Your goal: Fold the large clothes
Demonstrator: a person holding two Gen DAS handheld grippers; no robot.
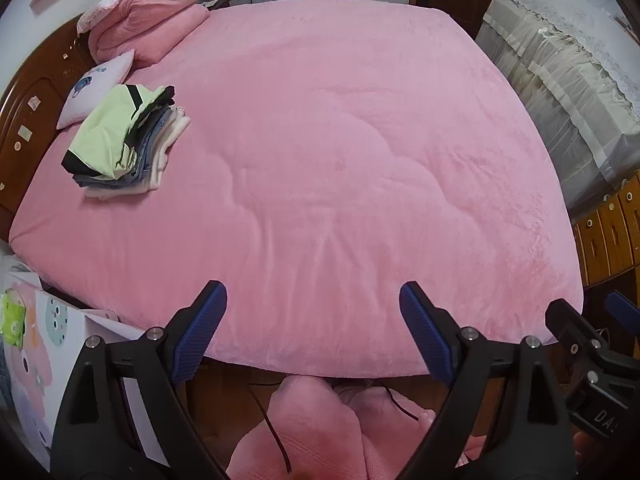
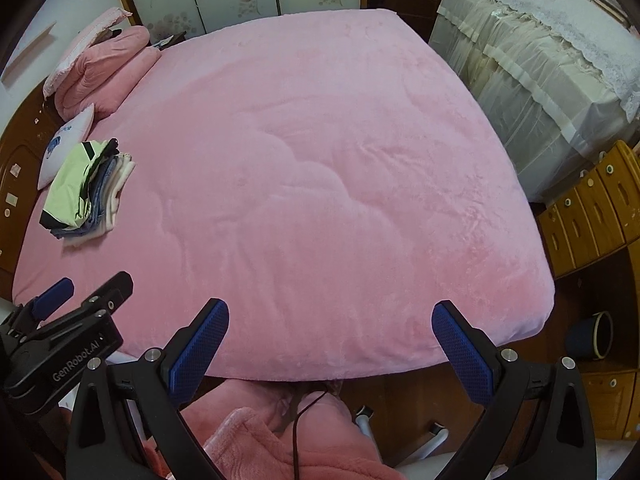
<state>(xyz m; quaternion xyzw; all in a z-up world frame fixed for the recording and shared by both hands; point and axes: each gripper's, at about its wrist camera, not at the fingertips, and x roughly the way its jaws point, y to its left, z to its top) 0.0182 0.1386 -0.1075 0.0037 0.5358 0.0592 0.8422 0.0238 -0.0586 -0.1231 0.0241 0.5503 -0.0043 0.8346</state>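
A stack of folded clothes (image 1: 124, 140) (image 2: 86, 188), light green with black trim on top and denim and cream pieces beneath, lies on the left part of the pink bed cover (image 1: 340, 140) (image 2: 312, 152). My left gripper (image 1: 312, 296) (image 2: 94, 284) hangs over the bed's near edge, open, nothing between its blue pads. Just to its right my right gripper (image 2: 330, 310) (image 1: 586, 306) is also open and holds nothing. Pink fleece fabric (image 1: 312, 432) (image 2: 280, 440) shows below both grippers, in front of the bed, with a dark cable across it.
A folded pink quilt (image 1: 148, 20) and pillows sit by the wooden headboard (image 1: 28, 120) at the left. Cloth-covered furniture (image 2: 540, 80) and wooden drawers (image 2: 592, 216) stand at the right. A patterned box (image 1: 36, 340) is near left; a dark bin (image 2: 592, 336) is on the floor.
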